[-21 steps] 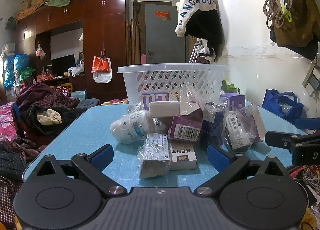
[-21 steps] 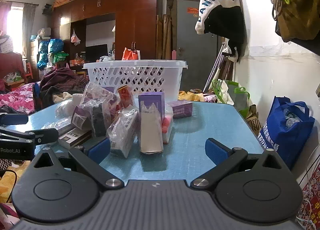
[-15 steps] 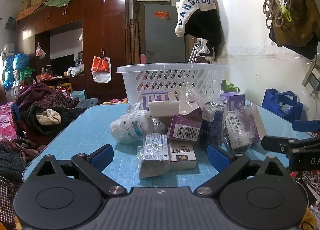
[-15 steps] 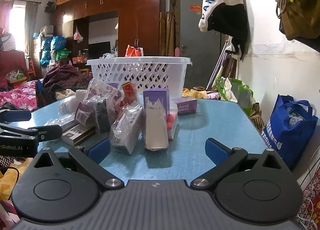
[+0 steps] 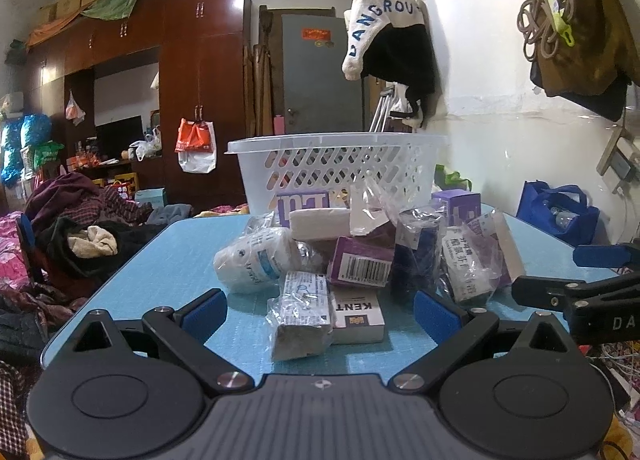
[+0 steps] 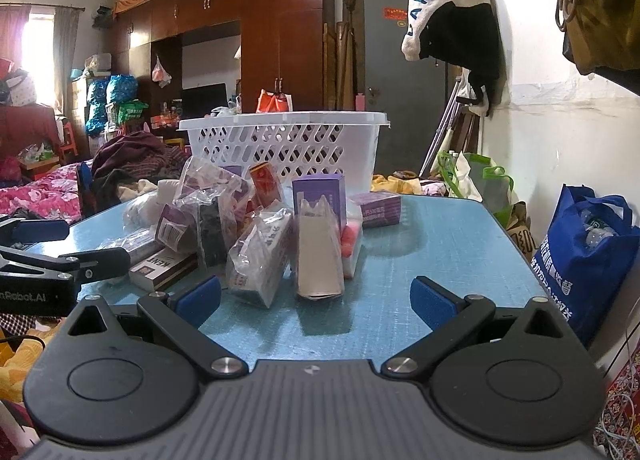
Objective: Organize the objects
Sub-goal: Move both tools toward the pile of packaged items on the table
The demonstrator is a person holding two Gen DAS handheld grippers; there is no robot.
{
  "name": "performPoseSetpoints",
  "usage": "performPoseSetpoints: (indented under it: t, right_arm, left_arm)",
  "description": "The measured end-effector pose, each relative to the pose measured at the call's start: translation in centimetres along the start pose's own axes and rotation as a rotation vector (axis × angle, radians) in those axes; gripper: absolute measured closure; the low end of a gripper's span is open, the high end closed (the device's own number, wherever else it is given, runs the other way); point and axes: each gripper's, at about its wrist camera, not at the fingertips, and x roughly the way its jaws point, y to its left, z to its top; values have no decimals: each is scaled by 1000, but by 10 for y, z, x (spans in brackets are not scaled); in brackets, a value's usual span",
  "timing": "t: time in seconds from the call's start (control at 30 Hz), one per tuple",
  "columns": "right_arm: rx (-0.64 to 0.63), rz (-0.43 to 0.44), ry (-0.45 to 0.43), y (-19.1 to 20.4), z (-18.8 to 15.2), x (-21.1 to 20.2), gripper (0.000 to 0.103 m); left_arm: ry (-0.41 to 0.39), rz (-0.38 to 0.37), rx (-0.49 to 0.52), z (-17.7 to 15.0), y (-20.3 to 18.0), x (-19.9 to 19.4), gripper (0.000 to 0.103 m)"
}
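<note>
Blue bench (image 6: 460,244) carries everything; bare room lies ahead-right of the right claw (image 6: 316,296), up to the bench's far-right edge. White slotted basket (image 5: 336,167) stands beyond the pile, w/ its top open, likely the drop spot. Heaped packets sit straight ahead of both claws, prob. dumped for sorting. Left claw (image 5: 320,308) is spread, nothing pinched; bagged box (image 5: 300,312) and KENT pack (image 5: 356,312) lie between its tips. Right claw spread too, empty; tall purple box (image 6: 318,232) just ahead.

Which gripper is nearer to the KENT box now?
Left. The left gripper, open, has the KENT box just ahead between its fingers; the right gripper, open, sits further right of it.
</note>
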Motion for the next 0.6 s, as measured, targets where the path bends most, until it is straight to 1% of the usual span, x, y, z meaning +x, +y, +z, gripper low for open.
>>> performPoseSetpoints:
  t: [0.17, 0.37, 0.47, 0.6]
  right_arm:
    - [1, 0, 0, 0, 0, 0, 0]
    - [0, -1, 0, 0, 0, 0, 0]
    - [2, 0, -3, 0, 0, 0, 0]
    - [24, 17, -28, -4, 0, -2, 0]
  left_arm:
    - [-21, -8, 19, 0, -2, -2, 2]
    - [-24, -34, -7, 1, 3, -2, 2]
    - [-27, -59, -31, 2, 6, -2, 2]
    - [-45, -110, -65, 1, 11, -1, 2]
